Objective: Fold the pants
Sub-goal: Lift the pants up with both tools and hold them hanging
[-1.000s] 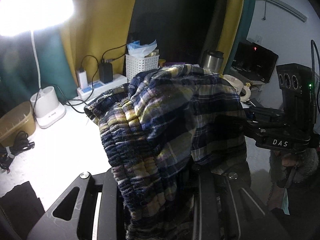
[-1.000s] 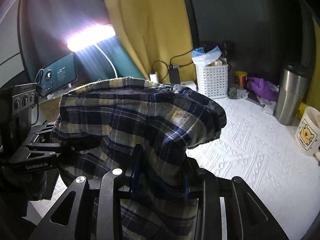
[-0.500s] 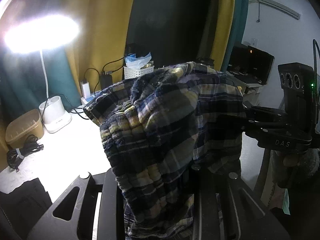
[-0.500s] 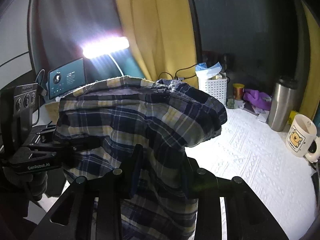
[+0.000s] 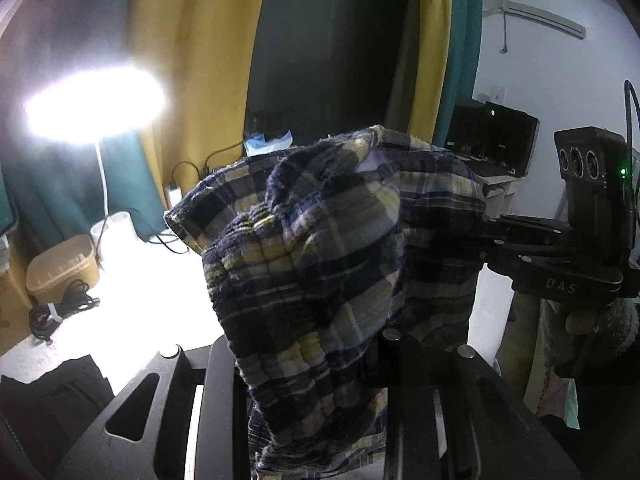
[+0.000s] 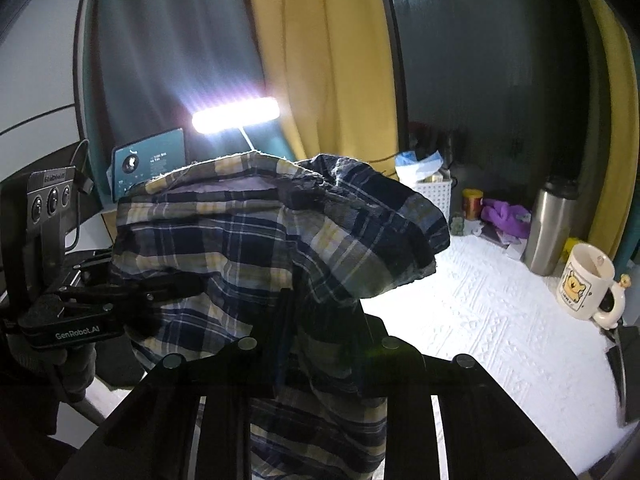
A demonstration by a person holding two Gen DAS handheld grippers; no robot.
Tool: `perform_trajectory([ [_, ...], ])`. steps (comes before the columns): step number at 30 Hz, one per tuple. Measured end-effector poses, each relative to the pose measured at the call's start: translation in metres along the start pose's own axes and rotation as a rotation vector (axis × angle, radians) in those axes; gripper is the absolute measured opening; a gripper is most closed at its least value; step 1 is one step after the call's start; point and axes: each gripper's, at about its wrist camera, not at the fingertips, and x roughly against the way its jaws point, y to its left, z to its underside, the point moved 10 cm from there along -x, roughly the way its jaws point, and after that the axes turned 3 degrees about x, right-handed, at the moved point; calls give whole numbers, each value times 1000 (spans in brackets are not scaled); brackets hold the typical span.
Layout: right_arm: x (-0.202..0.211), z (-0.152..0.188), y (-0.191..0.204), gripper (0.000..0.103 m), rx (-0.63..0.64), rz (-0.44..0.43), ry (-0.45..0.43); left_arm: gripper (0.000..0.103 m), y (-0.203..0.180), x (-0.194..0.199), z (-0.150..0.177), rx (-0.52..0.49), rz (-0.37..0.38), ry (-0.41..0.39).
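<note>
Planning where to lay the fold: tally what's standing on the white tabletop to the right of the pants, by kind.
Steel tumbler: 1
Bear-print mug: 1
White basket: 1
Small yellow jar: 1
Purple cloth: 1
Total: 5, on the table beyond the plaid pants.

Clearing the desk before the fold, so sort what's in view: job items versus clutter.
Job:
- plaid pants, held up off the table
- left gripper, shut on them
- right gripper, shut on them

Lying about:
- steel flask
- bear mug
- white basket
- purple cloth
- desk lamp
- coiled cable
</note>
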Motion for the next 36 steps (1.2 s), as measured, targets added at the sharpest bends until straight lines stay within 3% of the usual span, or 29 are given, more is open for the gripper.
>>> perform_trajectory([
  [19,52,-36,42,25,91,-10,-129,25,7,58,-13,-77,-68,-160],
  [36,80,-57,98,25,193,-31,-203,25,22,124,-6,-94,-131,-288],
])
